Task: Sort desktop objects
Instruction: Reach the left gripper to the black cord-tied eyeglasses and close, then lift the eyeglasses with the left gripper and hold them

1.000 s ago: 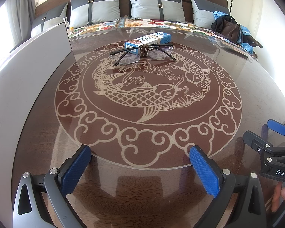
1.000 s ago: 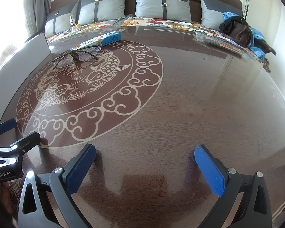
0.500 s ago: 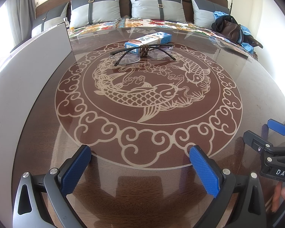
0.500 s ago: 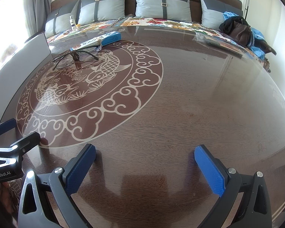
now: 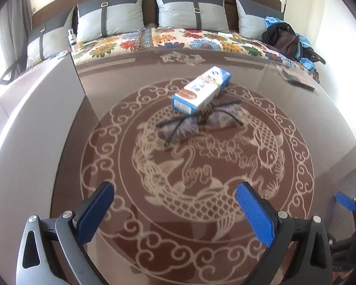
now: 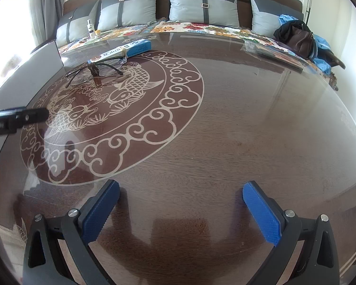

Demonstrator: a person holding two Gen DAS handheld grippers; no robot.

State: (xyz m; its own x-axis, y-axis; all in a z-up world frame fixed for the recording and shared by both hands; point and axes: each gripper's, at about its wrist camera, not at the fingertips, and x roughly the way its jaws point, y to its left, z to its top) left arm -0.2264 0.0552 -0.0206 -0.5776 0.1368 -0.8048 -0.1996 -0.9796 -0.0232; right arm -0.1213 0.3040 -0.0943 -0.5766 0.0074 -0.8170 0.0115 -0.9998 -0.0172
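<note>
1. 2 task items grouped together on the glass-topped table (image 5: 332, 128), at the far side of the inlaid fish medallion: blue-and-white carton (image 5: 201, 90) and dark-framed glasses (image 5: 197, 121), glasses just in front of the carton and apparently touching it at the bridge.
2. Left gripper (image 5: 173, 210): jaws spread wide, nothing between the blue pads (image 5: 254, 216), raised over the near half of the medallion and aimed at the 2 items, well short of them.
3. Right gripper (image 6: 180, 210): likewise wide open and empty, low over bare wood well to the right of the items.
4. Progress, as judged: sorting not yet begun; neither item gripped or separated, no destination container identifiable.
5. Remaining: approach, grasp and placement of both items, probably glasses first given the left gripper's heading.
</note>
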